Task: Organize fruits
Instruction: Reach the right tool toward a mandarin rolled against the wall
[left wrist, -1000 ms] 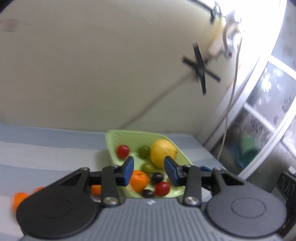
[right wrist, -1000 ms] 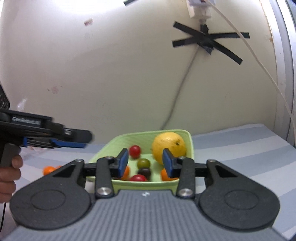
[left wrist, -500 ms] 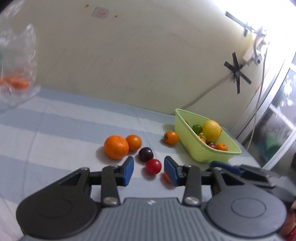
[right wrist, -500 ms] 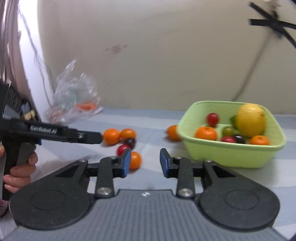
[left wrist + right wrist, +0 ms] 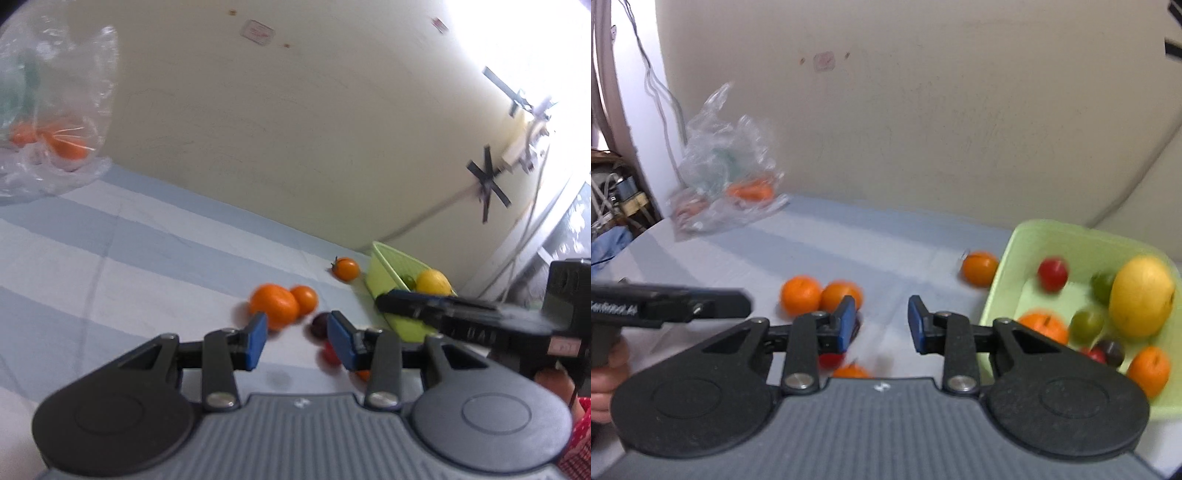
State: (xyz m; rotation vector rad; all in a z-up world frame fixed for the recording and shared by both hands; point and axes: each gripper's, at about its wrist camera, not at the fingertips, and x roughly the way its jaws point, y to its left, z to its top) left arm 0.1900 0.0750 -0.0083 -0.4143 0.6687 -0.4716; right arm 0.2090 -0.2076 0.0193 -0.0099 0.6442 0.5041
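Observation:
A light green basket (image 5: pixel 1027 236) on the striped cloth holds a yellow lemon (image 5: pixel 1141 297), oranges, green, red and dark small fruits. It shows at the right in the left wrist view (image 5: pixel 388 266). Loose on the cloth lie two oranges (image 5: pixel 275 304) side by side, a dark plum (image 5: pixel 319 325), a red tomato (image 5: pixel 328 352) and an orange tomato (image 5: pixel 345 267) by the basket's corner. My left gripper (image 5: pixel 297 341) is open and empty above the loose fruit. My right gripper (image 5: pixel 881 323) is open and empty, left of the basket.
A clear plastic bag (image 5: pixel 720 162) with orange fruit inside lies at the far left by the cream wall. Black tape and a cable (image 5: pixel 487 184) run on the wall at the right. Clutter and wires stand beyond the table's left edge (image 5: pixel 613 192).
Both grippers have swung left, away from the basket, towards the loose fruit on the cloth. Both have stayed open and empty.

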